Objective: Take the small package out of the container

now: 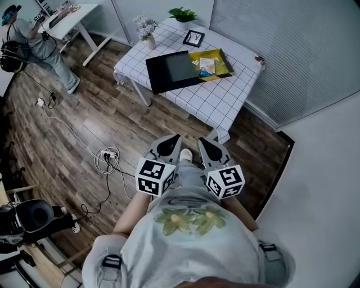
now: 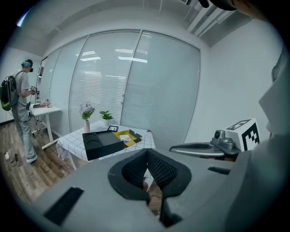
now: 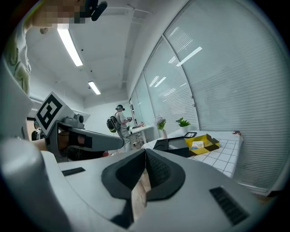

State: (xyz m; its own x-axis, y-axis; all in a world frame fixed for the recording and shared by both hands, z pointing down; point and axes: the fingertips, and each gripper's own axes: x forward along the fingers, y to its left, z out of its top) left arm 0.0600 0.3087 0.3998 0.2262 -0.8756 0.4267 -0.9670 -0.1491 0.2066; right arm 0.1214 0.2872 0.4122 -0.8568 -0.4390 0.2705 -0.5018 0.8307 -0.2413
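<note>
Head view looks steeply down past the person's shirt, with the left tool [image 1: 170, 142] and the right tool [image 1: 207, 143] held side by side over the wooden floor [image 1: 84, 124], both aimed toward the desk [image 1: 219, 101] with the checkered cloth, which is still well apart from them. Left gripper view shows that tool's [image 2: 147, 153] jaws pressed together with nothing between them, and right gripper view shows the same deal for the other one [image 3: 145, 152]: pads meeting, nothing held. So yeah, both empty and closed up. The small package [image 1: 206, 66] is sitting inside the yellow container [image 1: 225, 63] on the far part of the desk, looks like a light-coloured flat pack with some blue on it, can't read anything more. Just beside the container on its left, touching or nearly so, lies a big black tray [image 1: 171, 72]. Behind those there's a small picture frame [image 1: 193, 38], a potted plant [image 1: 183, 16] and a flower vase [image 1: 147, 29] near the desk's back edge. Off at the top left a second person [image 1: 34, 42] with a backpack stands at another white table, and some cables [image 1: 107, 160] are coiled on the floor left of the tools.
</note>
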